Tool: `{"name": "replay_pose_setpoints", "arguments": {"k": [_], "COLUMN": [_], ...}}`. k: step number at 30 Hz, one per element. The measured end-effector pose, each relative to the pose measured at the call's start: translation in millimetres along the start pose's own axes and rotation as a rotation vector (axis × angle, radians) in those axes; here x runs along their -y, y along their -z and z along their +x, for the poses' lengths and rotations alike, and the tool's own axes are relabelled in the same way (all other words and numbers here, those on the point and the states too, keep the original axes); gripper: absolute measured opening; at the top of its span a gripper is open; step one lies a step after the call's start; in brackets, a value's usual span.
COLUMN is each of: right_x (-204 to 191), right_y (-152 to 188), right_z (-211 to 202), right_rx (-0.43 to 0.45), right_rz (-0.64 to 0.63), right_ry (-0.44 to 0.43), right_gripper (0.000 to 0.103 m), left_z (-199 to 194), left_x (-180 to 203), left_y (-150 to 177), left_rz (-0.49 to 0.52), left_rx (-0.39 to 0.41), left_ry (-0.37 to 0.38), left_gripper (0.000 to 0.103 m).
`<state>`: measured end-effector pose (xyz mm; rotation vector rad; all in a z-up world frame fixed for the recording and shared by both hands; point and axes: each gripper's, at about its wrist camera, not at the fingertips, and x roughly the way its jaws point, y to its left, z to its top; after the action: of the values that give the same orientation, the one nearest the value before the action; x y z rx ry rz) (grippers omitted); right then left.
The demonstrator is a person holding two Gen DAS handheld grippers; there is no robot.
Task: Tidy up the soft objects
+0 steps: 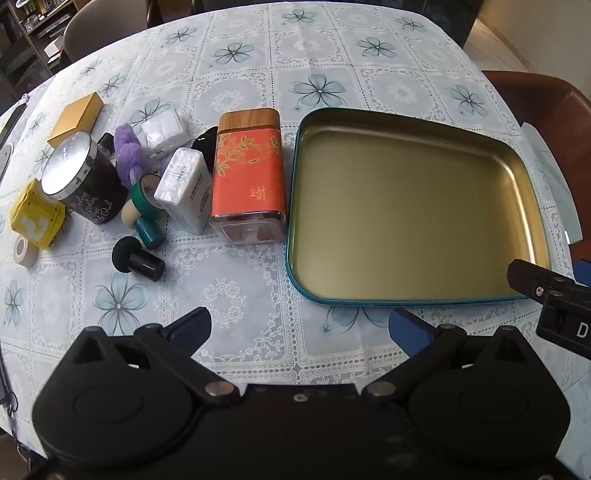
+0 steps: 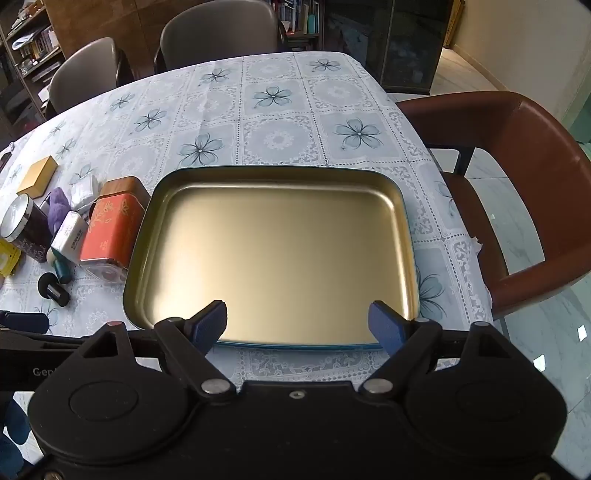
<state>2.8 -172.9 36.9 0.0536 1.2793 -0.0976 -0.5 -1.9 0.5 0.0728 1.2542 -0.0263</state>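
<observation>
A shallow gold tin tray [image 1: 413, 206] with a teal rim lies bare on the flowered tablecloth; the right wrist view shows the tray [image 2: 273, 243] dead ahead. To its left lies a cluster: a purple plush toy [image 1: 127, 151], a yellow plush cube [image 1: 35, 218], two white tissue packs [image 1: 184, 184] [image 1: 162, 129], an orange tea tin [image 1: 247, 177], a dark candle jar [image 1: 85, 181]. My left gripper [image 1: 299, 326] hovers open over bare cloth in front of the cluster. My right gripper [image 2: 299, 323] hangs open above the tray's near rim, nothing between its fingers.
A gold box [image 1: 75, 118], green tape roll [image 1: 147, 195], teal and black sponge stamps [image 1: 142, 258] and a beige tape roll [image 1: 25, 249] crowd the left side. A brown chair [image 2: 517, 192] stands at the table's right edge, grey chairs [image 2: 218, 33] at the far side.
</observation>
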Motion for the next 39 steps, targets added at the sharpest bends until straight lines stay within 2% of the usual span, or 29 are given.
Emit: {"name": "replay_pose_setpoints", "arguments": {"k": [2,5,11,39], "right_x": [0,13,11,0], "right_y": [0,4,2,3], "right_z": [2,2,4,7], "right_rx": [-0.010,0.005,-0.003,-0.032], "right_rz": [0.022,0.038,0.042,0.023], "right_ry": [-0.005,-0.035,-0.041,-0.031], "right_gripper": [0.081,0.081,0.081,0.081], "left_z": [-1,-1,-1,-8], "left_x": [3,4,2,-4], "left_y": [0,3,2,7], "left_rz": [0.017,-0.007,-0.022,-0.054], "left_rx": [0.004,0.011,0.011,0.013], "left_ry": [-0.010,-0.003,0.003,-0.004], "left_gripper": [0.103,0.103,0.103,0.103]}}
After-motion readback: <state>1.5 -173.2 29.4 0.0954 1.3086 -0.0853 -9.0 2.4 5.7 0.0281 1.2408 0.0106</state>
